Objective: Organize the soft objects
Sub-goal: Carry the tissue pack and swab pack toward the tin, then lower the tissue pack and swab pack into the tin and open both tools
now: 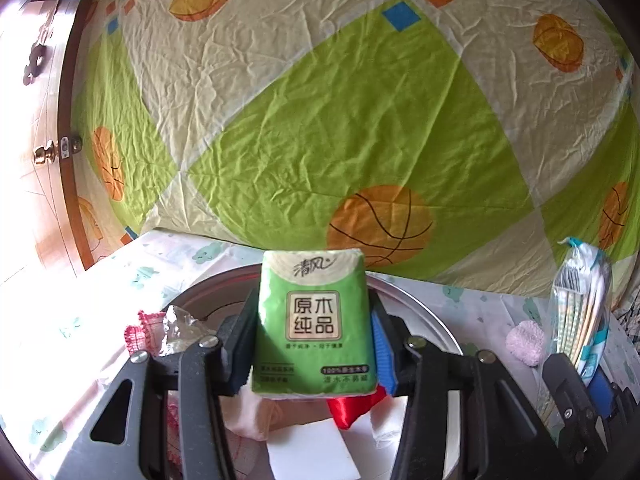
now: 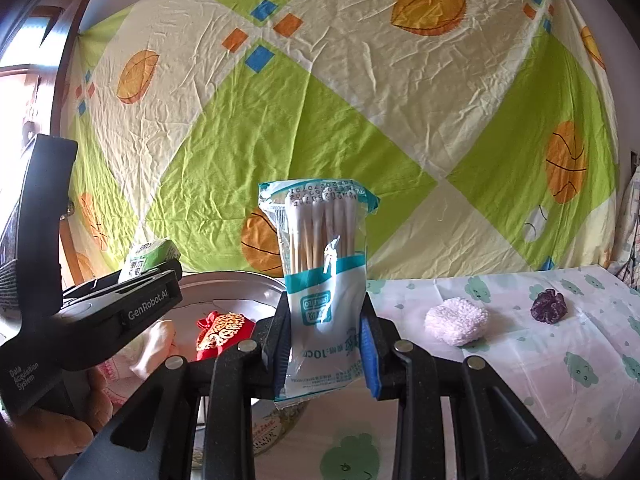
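Observation:
My left gripper (image 1: 314,340) is shut on a green tissue pack (image 1: 314,320), held upright over a round metal basin (image 1: 420,304). The basin holds a red satin pouch (image 1: 352,410), white cloths and a pink-edged knit piece (image 1: 146,330). In the right wrist view my right gripper (image 2: 324,336) is shut on a clear bag of cotton swabs (image 2: 324,272), upright beside the basin (image 2: 240,284). The left gripper (image 2: 132,300) with the tissue pack (image 2: 150,258) shows at the left there. The swab bag (image 1: 580,308) shows at the right in the left wrist view.
A pink fluffy pad (image 2: 456,320) and a dark purple scrunchie (image 2: 549,306) lie on the pale printed tablecloth (image 2: 560,360) to the right of the basin. A green and cream ball-patterned sheet (image 1: 340,120) hangs behind the table. A wooden door (image 1: 36,152) stands at the left.

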